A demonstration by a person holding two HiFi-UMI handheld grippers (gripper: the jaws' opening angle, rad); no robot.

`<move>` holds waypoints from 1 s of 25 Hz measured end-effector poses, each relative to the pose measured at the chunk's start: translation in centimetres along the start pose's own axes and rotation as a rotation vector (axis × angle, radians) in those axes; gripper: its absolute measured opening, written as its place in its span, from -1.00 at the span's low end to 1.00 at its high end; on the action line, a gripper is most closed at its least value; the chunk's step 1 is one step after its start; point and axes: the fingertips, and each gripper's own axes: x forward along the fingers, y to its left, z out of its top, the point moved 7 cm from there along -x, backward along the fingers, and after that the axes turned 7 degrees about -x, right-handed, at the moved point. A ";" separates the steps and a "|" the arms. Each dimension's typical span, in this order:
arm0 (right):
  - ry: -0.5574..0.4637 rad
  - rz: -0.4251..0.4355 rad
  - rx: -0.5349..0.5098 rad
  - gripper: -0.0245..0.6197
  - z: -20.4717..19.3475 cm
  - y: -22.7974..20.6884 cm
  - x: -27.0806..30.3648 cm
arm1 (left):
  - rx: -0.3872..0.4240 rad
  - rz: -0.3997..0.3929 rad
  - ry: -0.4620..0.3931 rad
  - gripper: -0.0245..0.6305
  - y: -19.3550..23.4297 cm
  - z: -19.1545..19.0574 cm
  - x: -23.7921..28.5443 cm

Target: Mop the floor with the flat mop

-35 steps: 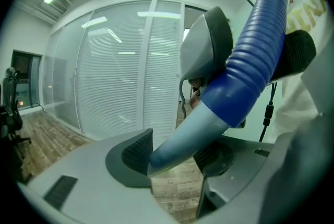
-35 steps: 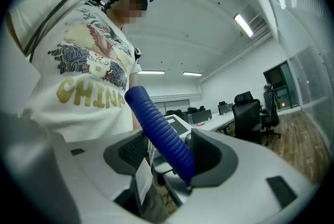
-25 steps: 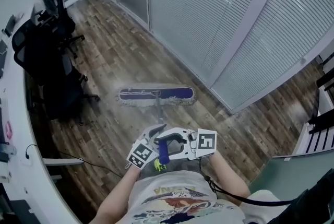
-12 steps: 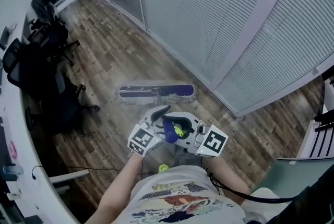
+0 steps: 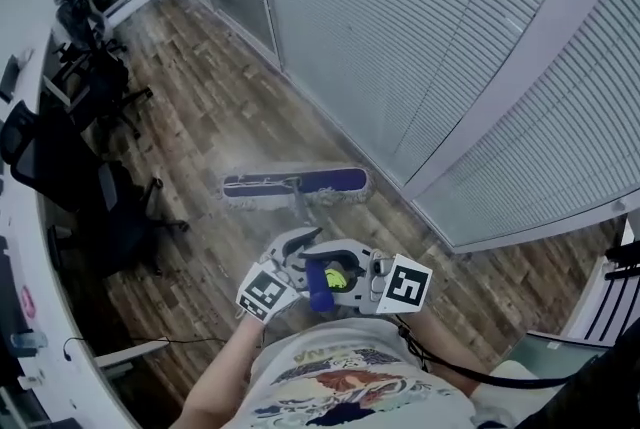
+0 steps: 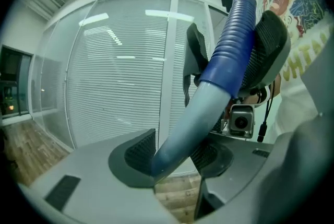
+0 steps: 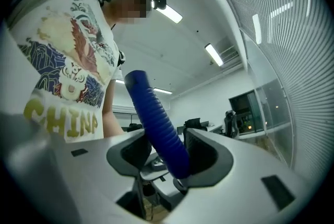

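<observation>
White short-sleeved T-shirt (image 5: 345, 387) with colourful print — grey left gripper (image 6: 175, 155) and right gripper (image 7: 162, 152) carry black-and-white marker cubes (image 5: 262, 295).

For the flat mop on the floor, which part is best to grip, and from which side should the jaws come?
Take the handle, not the flat head: the ribbed blue sleeve at its top end should resist slipping. The handle slants up from the floor toward the person, so come from the side, jaws across it.

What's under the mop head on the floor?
The wooden floor shows all around the mop head. The patch right beneath is covered, so nothing there can be seen.
</observation>
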 end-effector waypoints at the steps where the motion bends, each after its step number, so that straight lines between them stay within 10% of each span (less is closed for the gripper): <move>1: 0.015 0.019 0.003 -0.31 -0.6 -0.7 -0.3 | 0.005 0.003 0.015 -0.38 0.6 -0.3 0.7; 13: 0.215 0.018 0.033 -0.26 -7.1 -9.6 0.1 | 0.041 0.114 0.113 -0.38 10.8 -2.3 5.6; 25: 0.212 0.152 0.065 -0.25 -5.9 -4.9 -0.2 | 0.000 0.201 0.065 -0.39 6.0 -3.2 3.2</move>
